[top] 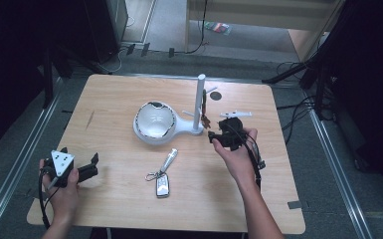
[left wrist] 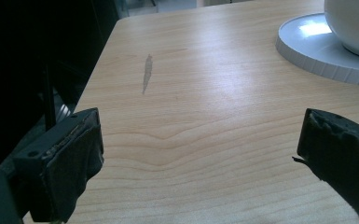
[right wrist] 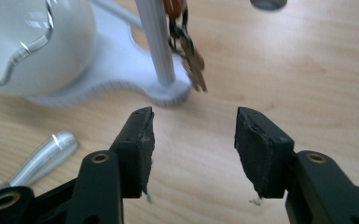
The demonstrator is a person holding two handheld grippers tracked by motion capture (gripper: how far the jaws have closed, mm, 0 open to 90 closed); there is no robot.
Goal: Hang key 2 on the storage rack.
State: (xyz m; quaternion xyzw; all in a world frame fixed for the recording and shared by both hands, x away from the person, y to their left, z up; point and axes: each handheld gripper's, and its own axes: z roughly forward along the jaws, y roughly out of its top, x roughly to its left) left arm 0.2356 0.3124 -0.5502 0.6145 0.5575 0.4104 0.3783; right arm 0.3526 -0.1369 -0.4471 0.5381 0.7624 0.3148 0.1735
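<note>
Near the table's front edge lay a silver key fob (top: 162, 185) with a metal cylinder (top: 168, 160), untouched. Left tongs (top: 87, 169) rested open and empty. Farther back, right tongs (right wrist: 193, 130) stood released, just before a brown keychain (right wrist: 189, 56) hanging on the white stand's pole (right wrist: 156, 42), not touching it.

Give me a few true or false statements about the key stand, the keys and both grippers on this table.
1. A key hangs beside the white stand's post. True.
2. The right gripper clamps that key. False: its jaws are apart with nothing between them.
3. The car key fob lies in the white bowl. False: it lies on the table.
4. The left gripper is open. True.
</note>
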